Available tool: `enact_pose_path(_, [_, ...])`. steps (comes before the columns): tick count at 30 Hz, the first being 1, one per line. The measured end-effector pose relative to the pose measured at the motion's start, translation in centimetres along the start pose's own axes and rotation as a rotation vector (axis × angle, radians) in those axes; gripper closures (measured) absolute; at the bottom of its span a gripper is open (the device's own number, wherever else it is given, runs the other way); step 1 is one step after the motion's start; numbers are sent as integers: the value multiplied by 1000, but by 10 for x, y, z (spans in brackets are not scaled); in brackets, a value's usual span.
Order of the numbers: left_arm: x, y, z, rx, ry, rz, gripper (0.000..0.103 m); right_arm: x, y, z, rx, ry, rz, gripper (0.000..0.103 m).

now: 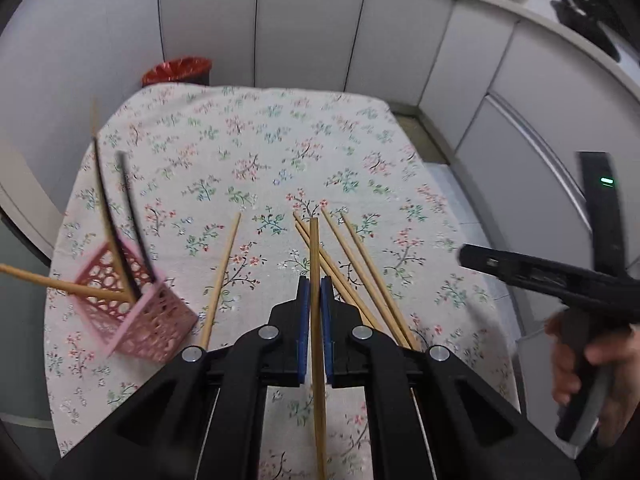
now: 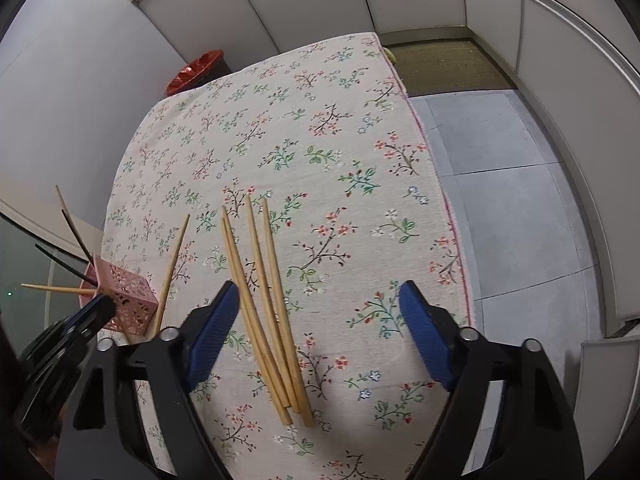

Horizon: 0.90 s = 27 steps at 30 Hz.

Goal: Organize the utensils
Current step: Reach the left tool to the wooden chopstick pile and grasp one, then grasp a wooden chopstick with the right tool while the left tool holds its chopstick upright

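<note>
My left gripper point(image 1: 315, 280) is shut on one wooden chopstick point(image 1: 316, 248), lifted above the floral tablecloth point(image 1: 248, 140). To its left a pink lattice basket point(image 1: 136, 308) looks tilted and blurred and holds several wooden and black chopsticks. A single chopstick point(image 1: 222, 280) lies beside the basket. In the right wrist view my right gripper point(image 2: 320, 296) stands open over several wooden chopsticks point(image 2: 264, 300) lying side by side; they sit near its left pad, which is not pressing on them. The basket point(image 2: 128, 300) is at the left there, with the left gripper's fingers point(image 2: 80, 324) in front of it.
A red-lined bin point(image 1: 178, 70) stands behind the table's far left corner. Grey cabinet doors point(image 1: 312, 24) ring the table. The right table edge point(image 2: 452, 216) drops to grey floor tiles point(image 2: 516, 208). A hand point(image 1: 592, 364) grips the other gripper's black body point(image 1: 560, 280) at right.
</note>
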<state>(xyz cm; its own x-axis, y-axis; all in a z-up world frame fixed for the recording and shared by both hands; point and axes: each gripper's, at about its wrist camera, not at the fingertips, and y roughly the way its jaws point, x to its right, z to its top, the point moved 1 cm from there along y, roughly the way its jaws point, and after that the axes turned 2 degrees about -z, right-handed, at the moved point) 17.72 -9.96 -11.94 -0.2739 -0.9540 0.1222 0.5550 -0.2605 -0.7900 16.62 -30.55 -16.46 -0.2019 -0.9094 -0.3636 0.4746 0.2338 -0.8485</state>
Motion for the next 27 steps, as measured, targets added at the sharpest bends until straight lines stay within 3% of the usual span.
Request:
enact_pose_path(5, [-10,-46,-12,84,25,-21,98,-20,14,1,-25,-25,39,57])
enact_pose_path(12, [-36,-83,-22,142,13,-90,98,-61,49,9,-56,-86,74,76])
enact_pose_path(25, [-66,-104,-26,171,10,-136,97,-97,124,28,-119,-85,63,92])
enact_pose_path(27, [-71,-104,-26,169,5,-137,98,-99,131,28,-119,-98,30,95])
